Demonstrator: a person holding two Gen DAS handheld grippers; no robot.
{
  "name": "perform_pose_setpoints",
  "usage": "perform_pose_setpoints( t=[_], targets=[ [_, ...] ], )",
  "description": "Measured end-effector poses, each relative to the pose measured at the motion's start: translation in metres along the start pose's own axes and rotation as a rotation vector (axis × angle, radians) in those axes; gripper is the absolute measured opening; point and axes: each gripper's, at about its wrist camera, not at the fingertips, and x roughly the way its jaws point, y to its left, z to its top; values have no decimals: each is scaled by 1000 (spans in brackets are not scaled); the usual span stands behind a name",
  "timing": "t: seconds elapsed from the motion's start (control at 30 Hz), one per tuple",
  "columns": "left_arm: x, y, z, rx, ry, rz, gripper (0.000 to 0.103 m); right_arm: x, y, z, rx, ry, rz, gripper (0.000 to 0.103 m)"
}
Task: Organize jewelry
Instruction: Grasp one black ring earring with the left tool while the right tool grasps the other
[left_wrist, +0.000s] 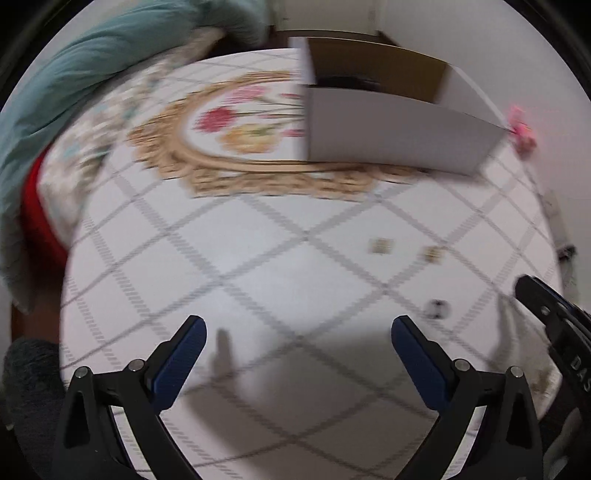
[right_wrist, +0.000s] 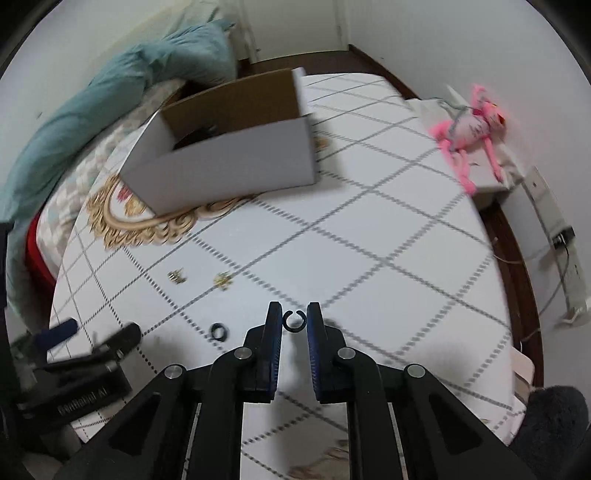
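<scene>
My right gripper (right_wrist: 294, 320) is shut on a small black open ring (right_wrist: 294, 321), held between its blue pads just above the bed cover. A second black ring (right_wrist: 218, 331) lies on the cover to its left, also seen in the left wrist view (left_wrist: 437, 308). Two small gold pieces (right_wrist: 177, 277) (right_wrist: 223, 280) lie further out; they show blurred in the left wrist view (left_wrist: 380, 246) (left_wrist: 433, 253). An open white cardboard box (right_wrist: 225, 162) (left_wrist: 399, 136) stands at the far side with something dark inside. My left gripper (left_wrist: 298, 334) is open and empty over the cover; it appears at the left in the right wrist view (right_wrist: 96, 338).
The white cover (right_wrist: 369, 240) has a grey diamond grid and a gold floral medallion (left_wrist: 236, 155). A teal blanket (right_wrist: 110, 99) lies along the left. A pink plush toy (right_wrist: 472, 129) sits at the far right. A power strip with cables (right_wrist: 554, 236) lies beyond the right edge.
</scene>
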Motion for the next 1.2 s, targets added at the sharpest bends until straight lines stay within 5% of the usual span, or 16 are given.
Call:
perform_pose_setpoints(
  t=[0.1, 0.33, 0.57, 0.93, 1.2],
  targets=[
    [1, -28, -4, 57, -8, -46, 99, -7, -20, -1, 41, -12, -32, 14],
    [6, -65, -10, 177, -50, -33, 66, -17, -52, -9, 117, -23, -63, 14],
    [6, -79, -2, 224, -73, -69, 10, -21, -60, -9, 138, -34, -62, 14],
    [-8, -63, 8, 193, -72, -140, 10, -34, -52, -3, 135, -57, -21, 14],
    [-61, -31, 98, 106, -125, -277, 10, -52, -33, 63, 134, -105, 155, 14]
  ],
)
